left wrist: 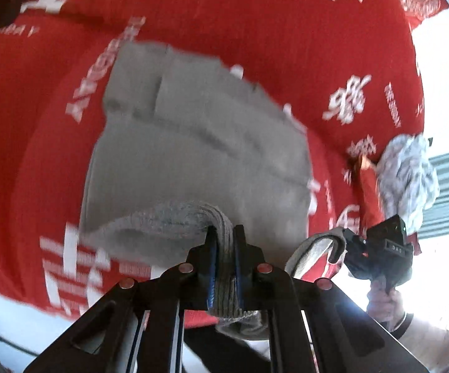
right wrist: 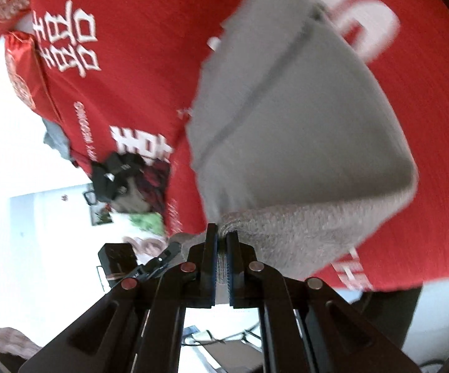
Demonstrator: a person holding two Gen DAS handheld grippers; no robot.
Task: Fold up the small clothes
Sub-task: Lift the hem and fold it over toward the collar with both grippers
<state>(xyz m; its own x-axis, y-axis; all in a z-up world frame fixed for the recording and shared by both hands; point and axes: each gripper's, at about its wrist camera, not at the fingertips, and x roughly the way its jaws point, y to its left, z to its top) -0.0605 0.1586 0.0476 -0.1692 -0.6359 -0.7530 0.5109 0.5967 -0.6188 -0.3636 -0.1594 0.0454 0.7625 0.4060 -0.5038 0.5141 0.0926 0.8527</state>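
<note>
1. In the left wrist view, we see the left tongs (left wrist: 224, 233) clamped on the ribbed knit hem of a grey garment (left wrist: 193, 143), which drapes away over a red bedspread (left wrist: 255, 31) printed with white characters.
2. In the right wrist view, our right tongs (right wrist: 222, 237) pinch the same soft grey garment (right wrist: 286, 124) by its hem, near the bedspread's (right wrist: 131, 62) edge.

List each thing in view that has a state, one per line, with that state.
Left tool: shut on the grey garment's edge.
Right tool: shut on the grey garment's edge.
Grey garment: held at two points, the rest draped over the red cloth.
Red cloth: spread out under the garment, white print facing up.
Grey-and-white clothes: bunched at the cloth's edge, unfolded.
</note>
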